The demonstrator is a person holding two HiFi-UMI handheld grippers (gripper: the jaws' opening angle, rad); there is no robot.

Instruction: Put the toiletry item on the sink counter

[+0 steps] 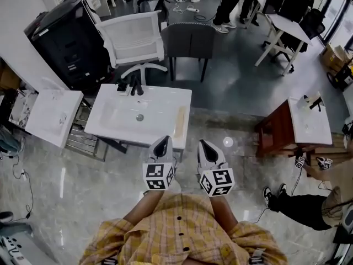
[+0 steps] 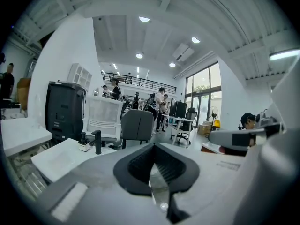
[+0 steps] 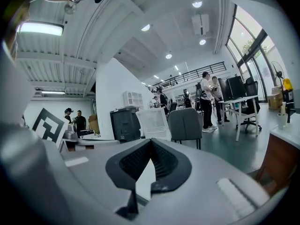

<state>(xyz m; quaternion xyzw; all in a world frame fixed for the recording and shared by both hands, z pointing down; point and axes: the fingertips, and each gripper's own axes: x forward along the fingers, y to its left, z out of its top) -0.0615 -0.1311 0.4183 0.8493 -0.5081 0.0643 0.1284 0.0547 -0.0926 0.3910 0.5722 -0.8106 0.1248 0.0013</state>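
The white sink counter (image 1: 113, 127) stands just ahead of me, with a black faucet (image 1: 135, 85) at its far edge. A small white item with a dark top (image 1: 122, 88) sits beside the faucet. A tan elongated item (image 1: 180, 121) lies along the counter's right side. My left gripper (image 1: 161, 142) hovers over the counter's near edge, shut with nothing in it. My right gripper (image 1: 205, 144) is beside it, just off the counter's near right corner, also shut and empty. In the left gripper view the closed left gripper (image 2: 153, 147) points level past the faucet (image 2: 97, 142). The right gripper (image 3: 150, 142) points level too.
A second white counter (image 1: 52, 115) sits at the left, a black cabinet (image 1: 63, 37) behind it. A white office chair (image 1: 135, 40) and a grey chair (image 1: 189, 40) stand behind the sink. A brown table with a white top (image 1: 309, 120) is at the right, a person's leg (image 1: 300, 206) near it.
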